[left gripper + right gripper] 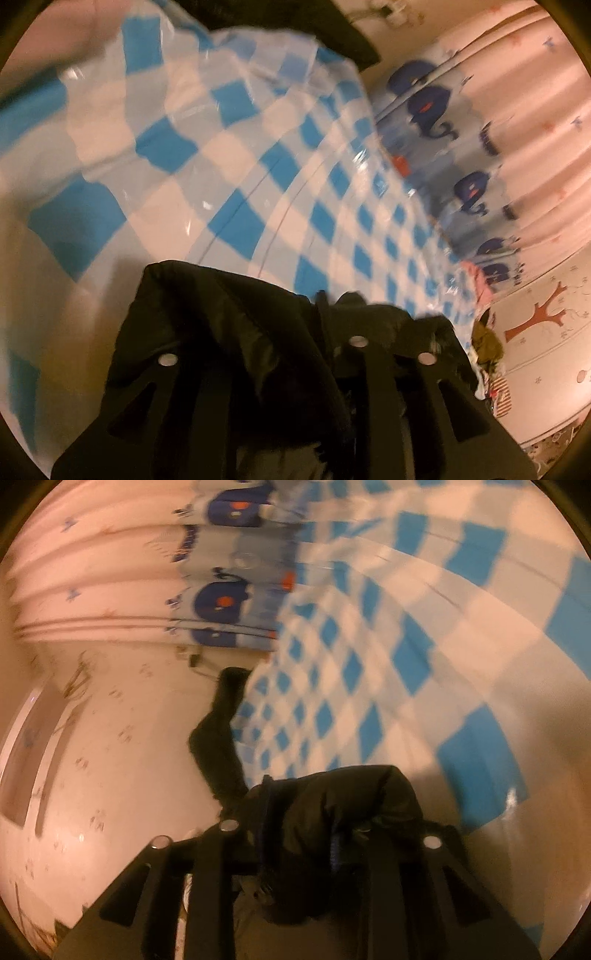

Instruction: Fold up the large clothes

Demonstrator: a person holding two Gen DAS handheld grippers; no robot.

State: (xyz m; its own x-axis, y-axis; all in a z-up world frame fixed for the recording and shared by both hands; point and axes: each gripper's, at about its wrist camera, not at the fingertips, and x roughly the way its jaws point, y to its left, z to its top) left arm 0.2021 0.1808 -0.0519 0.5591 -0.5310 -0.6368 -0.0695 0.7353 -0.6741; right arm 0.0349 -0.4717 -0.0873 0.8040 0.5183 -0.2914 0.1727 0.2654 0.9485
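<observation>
In the left wrist view, the left gripper [295, 354] reaches over a counter covered by a glossy blue-and-white checked plastic cloth [258, 155]. A dark, black padded garment [229, 332] is bunched between and over its black fingers [373, 398], with a rounded fold rising above the left finger. The fabric hides the tips, so I cannot tell whether the jaws clench it or have let go. Another dark part of the garment [354, 40] lies at the far edge of the counter. Beyond it hangs a pale pink curtain with a band of dark blue whale shapes [480, 155], and to the right a cream wall bears a red-brown tree motif [535, 314].

In the right wrist view, the right gripper [321, 834] also sits low over the checked cloth [369, 664]. The same black garment [332, 801] is heaped between its fingers [210, 878], and a long dark stretch of it [218, 738] trails away along the counter's edge. The fabric covers the pads here too, so the grip cannot be told. The whale-print curtain [110, 572] fills the upper left.
</observation>
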